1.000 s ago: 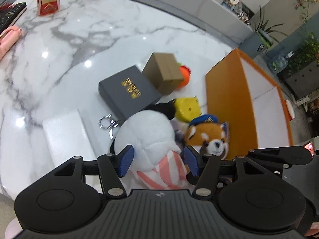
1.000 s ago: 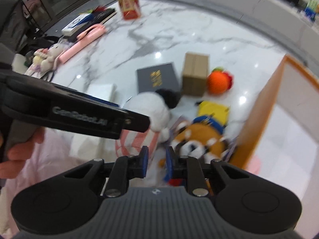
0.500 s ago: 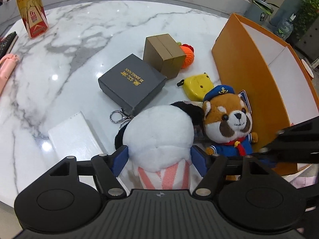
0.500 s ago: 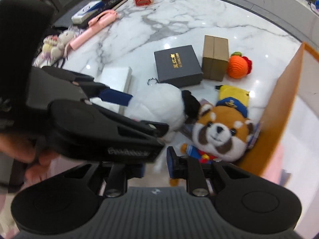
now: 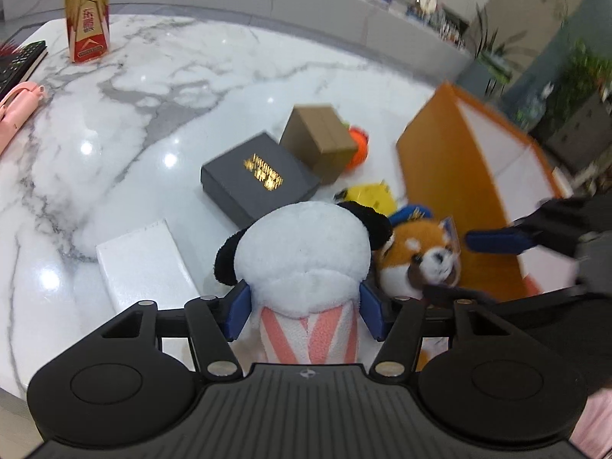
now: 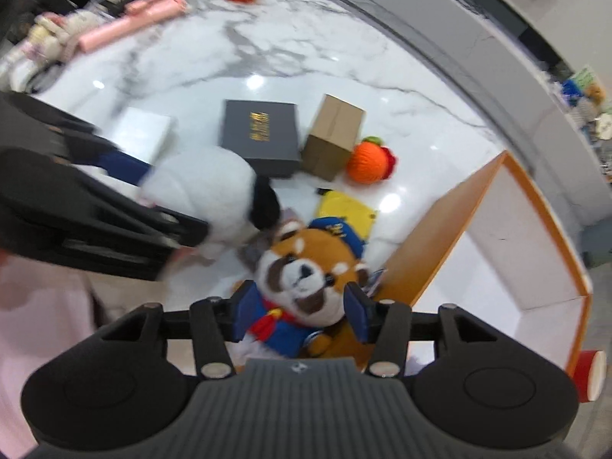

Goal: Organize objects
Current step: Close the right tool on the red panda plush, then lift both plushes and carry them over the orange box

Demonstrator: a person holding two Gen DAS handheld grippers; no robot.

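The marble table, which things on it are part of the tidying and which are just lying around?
In the job: panda plush, red panda plush, orange box, dark gift box, cardboard box, orange toy, yellow pouch.

Lying about: drink bottle, keyboard.

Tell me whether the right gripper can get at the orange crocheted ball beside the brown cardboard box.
Probably not directly. The right gripper has its jaws around the red panda plush in a blue sailor cap, which sits between it and the orange crocheted ball. It would have to lift over or clear the plush first.
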